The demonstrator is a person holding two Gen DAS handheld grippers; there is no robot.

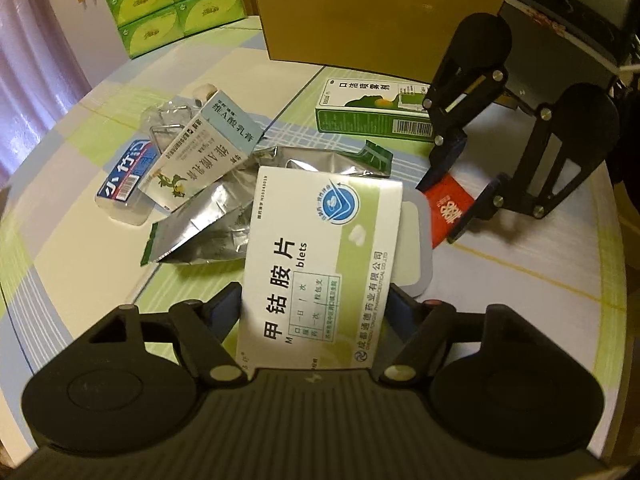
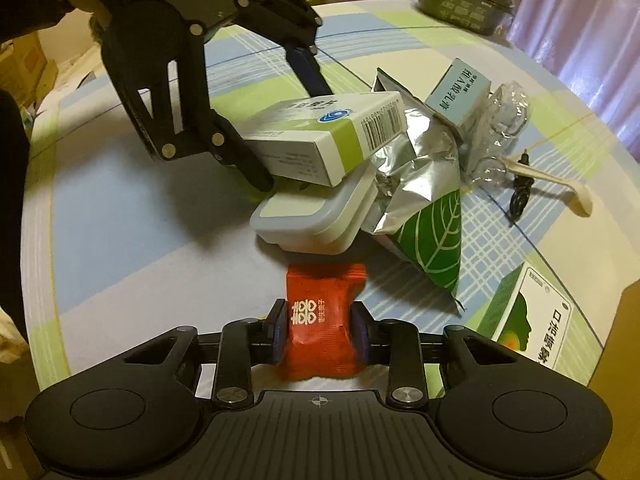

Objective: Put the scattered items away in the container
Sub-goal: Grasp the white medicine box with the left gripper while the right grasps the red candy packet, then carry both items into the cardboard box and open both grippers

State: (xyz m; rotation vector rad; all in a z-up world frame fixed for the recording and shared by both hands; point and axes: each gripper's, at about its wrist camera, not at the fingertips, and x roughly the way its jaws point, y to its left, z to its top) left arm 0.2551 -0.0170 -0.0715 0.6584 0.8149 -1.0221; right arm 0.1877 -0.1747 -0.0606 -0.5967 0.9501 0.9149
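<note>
My left gripper [image 1: 316,306] is shut on a white-and-green medicine box [image 1: 320,248], gripped by its sides. In the right wrist view this medicine box [image 2: 320,136] sits tilted over a white plastic case [image 2: 308,220], with the left gripper [image 2: 286,124] around it. My right gripper [image 2: 320,330] is shut on a red candy packet [image 2: 320,320] low over the table; the left wrist view shows the right gripper [image 1: 456,196] pinching the red packet [image 1: 450,210]. An open cardboard box [image 1: 376,12] stands at the far side of the table.
A silver foil bag [image 1: 224,216], a pale-blue tube box [image 1: 208,148], a blue-labelled clear case [image 1: 124,184] and a green spray box [image 1: 372,108] lie scattered. Green tissue packs [image 1: 168,0] are stacked far left. A black cable [image 2: 520,192] and a beige spoon [image 2: 560,184] lie beyond the pile.
</note>
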